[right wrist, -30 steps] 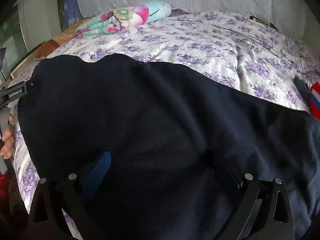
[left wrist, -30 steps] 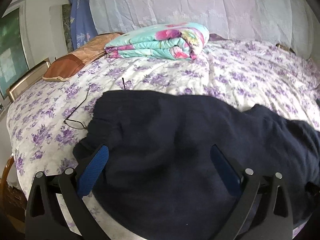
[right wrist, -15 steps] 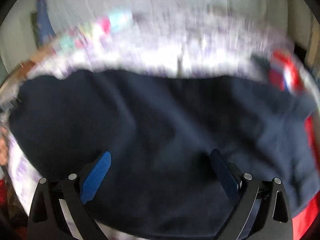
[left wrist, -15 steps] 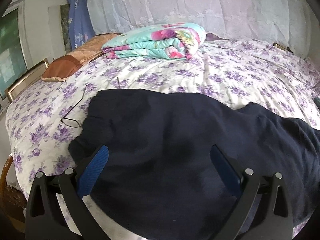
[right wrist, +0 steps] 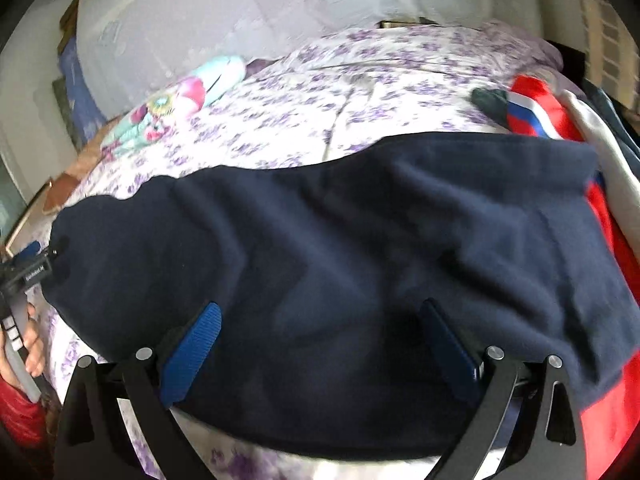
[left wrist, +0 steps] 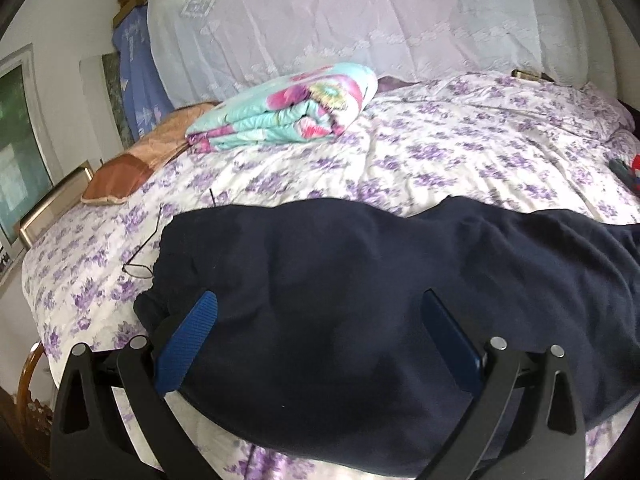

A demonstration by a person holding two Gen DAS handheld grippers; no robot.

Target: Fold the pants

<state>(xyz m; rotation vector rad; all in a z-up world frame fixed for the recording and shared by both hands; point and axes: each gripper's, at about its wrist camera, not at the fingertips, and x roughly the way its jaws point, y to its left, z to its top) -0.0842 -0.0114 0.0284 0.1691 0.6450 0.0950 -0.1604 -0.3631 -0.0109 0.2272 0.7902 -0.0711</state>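
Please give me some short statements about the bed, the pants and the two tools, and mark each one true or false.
1. The navy pants lie on the flowered bedsheet. True.
2. The left tool is shut on the pants. False: its jaws stand open.
3. The right tool is open. True.
4. Eyeglasses lie on the folded blanket. False: they lie on the sheet beside the pants.

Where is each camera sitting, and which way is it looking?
Left wrist: sits on the left gripper, looking over the dark navy pants toward the folded turquoise floral blanket; its jaws are wide apart.
Right wrist: sits on the right gripper, looking across the pants toward the red garment; its open jaws and the person's left hand show.
Both share the pants, blanket and purple-flowered bedsheet.
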